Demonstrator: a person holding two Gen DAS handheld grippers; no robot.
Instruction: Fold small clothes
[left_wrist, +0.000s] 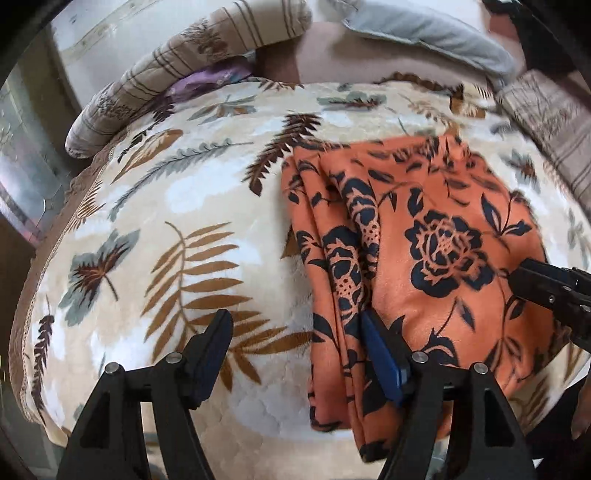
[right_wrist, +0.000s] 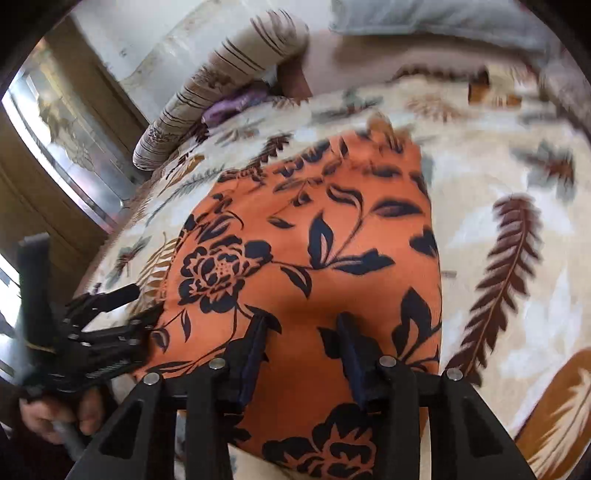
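Observation:
An orange garment with a black flower print lies folded on a cream leaf-patterned blanket. In the left wrist view my left gripper is open, its right finger over the garment's left folds and its left finger over bare blanket. The right gripper's fingers reach in from the right edge over the garment. In the right wrist view my right gripper is open just above the garment. The left gripper shows at the garment's left edge.
A striped rolled pillow and a purple cloth lie at the far left of the bed. A grey pillow lies at the back. A window is on the left. A hand grips the left tool.

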